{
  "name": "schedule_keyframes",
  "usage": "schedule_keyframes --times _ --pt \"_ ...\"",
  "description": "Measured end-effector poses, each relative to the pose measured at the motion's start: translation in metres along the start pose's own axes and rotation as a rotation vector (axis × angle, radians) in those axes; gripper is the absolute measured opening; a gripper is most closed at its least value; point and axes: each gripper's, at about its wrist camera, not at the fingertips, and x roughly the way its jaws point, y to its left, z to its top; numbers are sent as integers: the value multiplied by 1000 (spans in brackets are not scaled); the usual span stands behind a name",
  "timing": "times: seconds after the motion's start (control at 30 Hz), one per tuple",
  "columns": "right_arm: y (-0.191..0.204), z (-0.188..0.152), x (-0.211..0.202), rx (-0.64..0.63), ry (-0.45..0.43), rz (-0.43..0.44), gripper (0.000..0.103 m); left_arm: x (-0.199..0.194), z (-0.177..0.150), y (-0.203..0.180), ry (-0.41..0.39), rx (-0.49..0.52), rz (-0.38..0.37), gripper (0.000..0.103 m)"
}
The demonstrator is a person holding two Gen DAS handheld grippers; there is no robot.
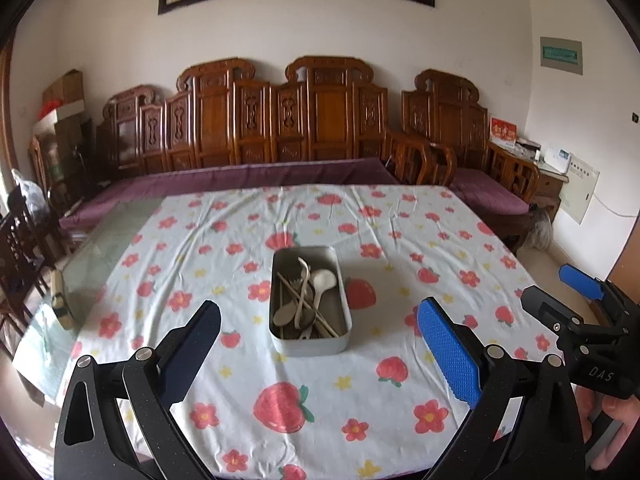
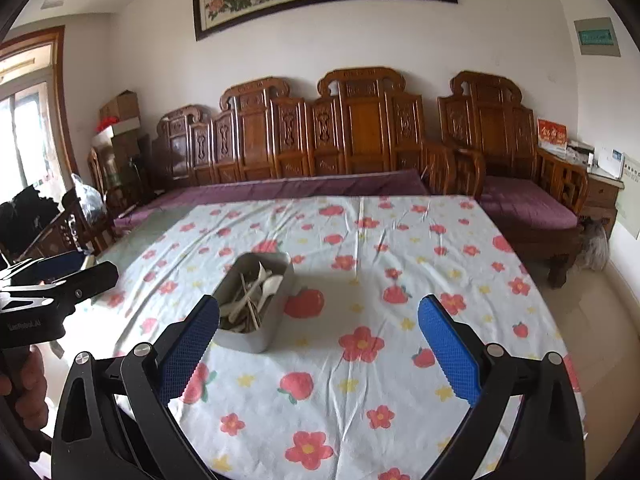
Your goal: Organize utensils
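Tin: grey rectangular tin (image 1: 310, 347) stands on the strawberry-print tablecloth (image 1: 240, 380), near its middle
Contents: pale spoons (image 1: 323, 281), a fork and thin chopsticks (image 1: 308, 304) lie jumbled and crossed inside the tin
Left gripper: left gripper (image 1: 318, 354) hangs just short of the tin, jaws spread wide, holding nothing
Right gripper: right gripper (image 2: 318, 350) hangs to the right of the tin, jaws wide apart, empty; one blue pad (image 2: 188, 348) overlaps the tin's near corner in view

Right gripper (image 1: 560, 296) reads "DAS" — left gripper's (image 2: 60, 276) label seems illegible.
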Motion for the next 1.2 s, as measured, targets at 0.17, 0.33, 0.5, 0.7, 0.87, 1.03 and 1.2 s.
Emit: schedule_keyframes --times 0.17,0.33,0.5,0.7,0.87,1.03,1.2 --pt "8 15 -25 -12 -47 4 100 -22 9 -4 -42 3 -4 95" --pt "15 30 -51 -26 -101 5 100 -42 17 -7 -84 2 -4 95" --pt "19 43 -75 -34 -150 14 100 -61 27 -8 -125 -1 -3 95" --pt "20 49 -94 -37 -191 2 100 -82 34 -5 -169 -13 5 95" --pt "20 51 -96 -35 -196 -6 100 -88 35 -3 -180 -19 9 95" --pt "20 51 -96 -37 -196 -9 100 -89 35 -3 -181 -19 8 95" --pt "20 51 -97 -36 -196 -9 100 -89 34 -3 -181 -19 9 95"
